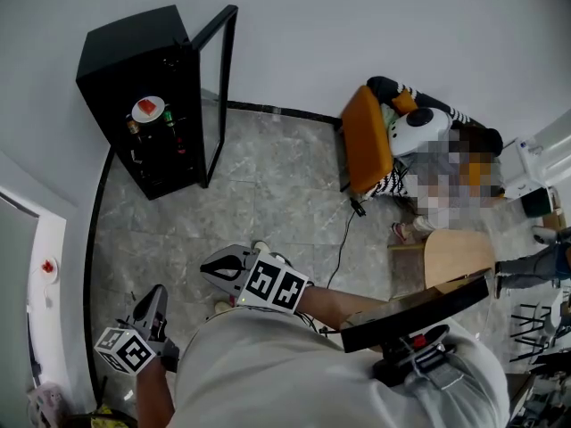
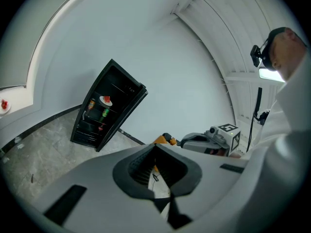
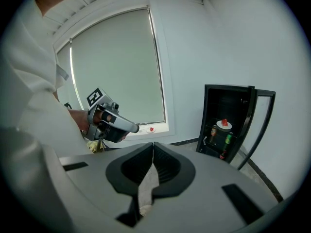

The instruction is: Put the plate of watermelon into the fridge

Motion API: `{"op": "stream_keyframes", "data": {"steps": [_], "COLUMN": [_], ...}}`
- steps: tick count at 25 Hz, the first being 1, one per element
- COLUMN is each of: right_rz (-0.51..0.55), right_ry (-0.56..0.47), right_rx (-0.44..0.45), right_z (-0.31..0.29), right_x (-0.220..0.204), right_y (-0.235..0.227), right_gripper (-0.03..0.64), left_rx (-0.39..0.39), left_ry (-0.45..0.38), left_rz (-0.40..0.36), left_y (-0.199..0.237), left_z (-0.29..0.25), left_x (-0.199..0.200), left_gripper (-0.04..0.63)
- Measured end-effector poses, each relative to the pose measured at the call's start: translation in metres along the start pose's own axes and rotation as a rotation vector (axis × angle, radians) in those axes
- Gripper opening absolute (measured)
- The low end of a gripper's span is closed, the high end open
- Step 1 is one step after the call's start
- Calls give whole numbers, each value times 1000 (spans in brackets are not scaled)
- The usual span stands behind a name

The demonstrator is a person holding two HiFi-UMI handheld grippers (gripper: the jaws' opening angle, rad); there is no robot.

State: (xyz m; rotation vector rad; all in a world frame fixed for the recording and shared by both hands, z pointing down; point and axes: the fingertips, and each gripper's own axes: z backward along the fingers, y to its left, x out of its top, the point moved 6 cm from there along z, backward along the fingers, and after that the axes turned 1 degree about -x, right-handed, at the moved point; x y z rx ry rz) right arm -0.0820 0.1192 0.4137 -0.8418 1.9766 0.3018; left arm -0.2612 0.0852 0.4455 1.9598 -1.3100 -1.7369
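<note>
Left gripper (image 2: 155,146) shut, bottles (image 2: 91,104) in fridge (image 2: 95,128) indistinct

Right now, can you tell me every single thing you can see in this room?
fridge: one, black, door open, by the far wall
plate of watermelon: one, white with red pieces, on a fridge shelf
drinks: a few, mixed colours, in the fridge beside and below the plate
small plate: one, white with something red, on the windowsill
chair: one, orange, against the wall
soft toy: one, black and white, on the chair
cable: one, black, across the grey floor
left tongs: one, grey, shut, holding nothing
right tongs: one, grey, shut, holding nothing
</note>
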Motion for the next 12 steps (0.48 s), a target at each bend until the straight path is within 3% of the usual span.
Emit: {"op": "stream_keyframes", "data": {"steps": [12], "right_rz": [-17], "right_ry": [-12], "right_rx": [-5], "right_z": [25], "right_x": [-12], "right_y": [-74], "right_gripper": [17], "left_rx": [27], "left_ry": [18], "left_rz": [-6], "left_y": [-4], "left_z": [-72], "left_x": [25], "left_gripper": [12]}}
